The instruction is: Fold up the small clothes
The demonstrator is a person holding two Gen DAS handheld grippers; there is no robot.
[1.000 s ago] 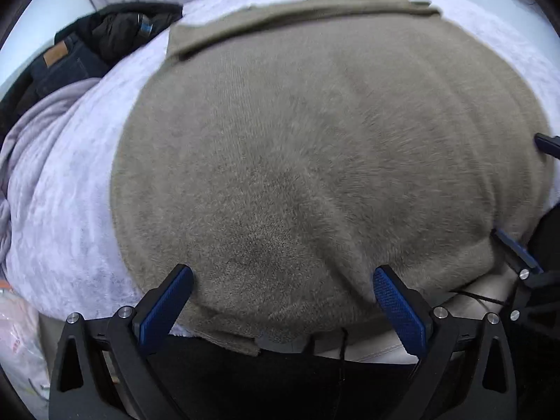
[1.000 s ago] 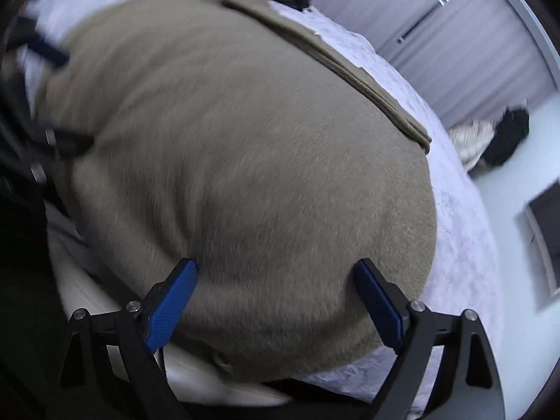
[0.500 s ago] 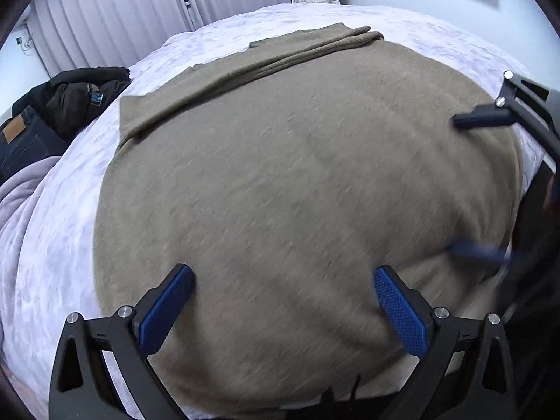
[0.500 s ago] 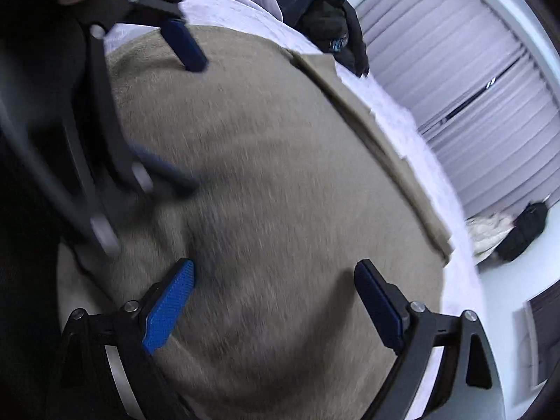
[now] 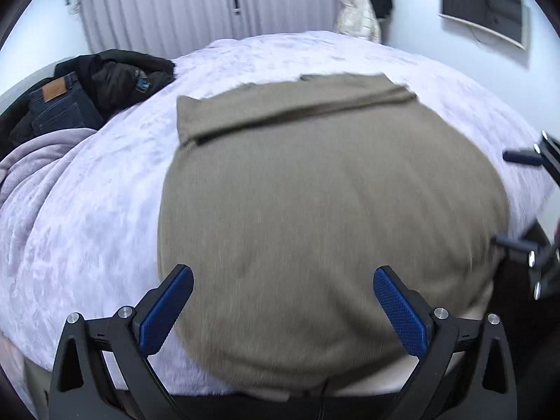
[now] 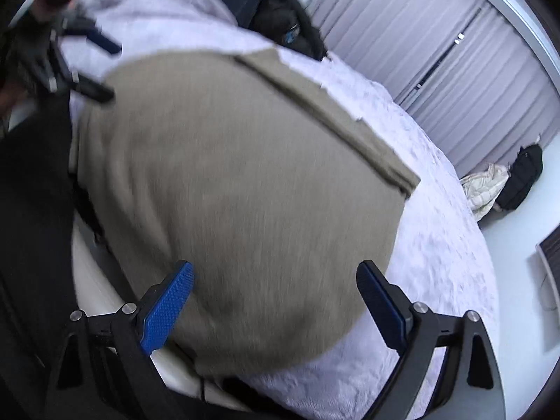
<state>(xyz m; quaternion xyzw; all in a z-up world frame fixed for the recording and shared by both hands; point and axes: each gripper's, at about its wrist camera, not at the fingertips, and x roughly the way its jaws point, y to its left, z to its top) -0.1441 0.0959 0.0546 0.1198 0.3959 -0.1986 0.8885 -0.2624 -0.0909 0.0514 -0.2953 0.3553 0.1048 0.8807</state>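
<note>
olive garment [image 5: 315, 210] blurred, its near edge cut off; both grippers' jaws apart, empty.

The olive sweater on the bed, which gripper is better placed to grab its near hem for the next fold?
Probably the left gripper: its open jaws straddle the olive sweater near hem, while the right gripper sits at the sweater's corner, partly over the bedspread.

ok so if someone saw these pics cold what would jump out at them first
The big olive-brown garment spread flat across the lilac bedspread fills the middle of both views, with a folded band along its far edge. Next come the blue-padded grippers: the left gripper and the right gripper both hang open over its near edge, holding nothing. A dark heap of jeans and a jacket sits at the bed's far left corner.
</note>
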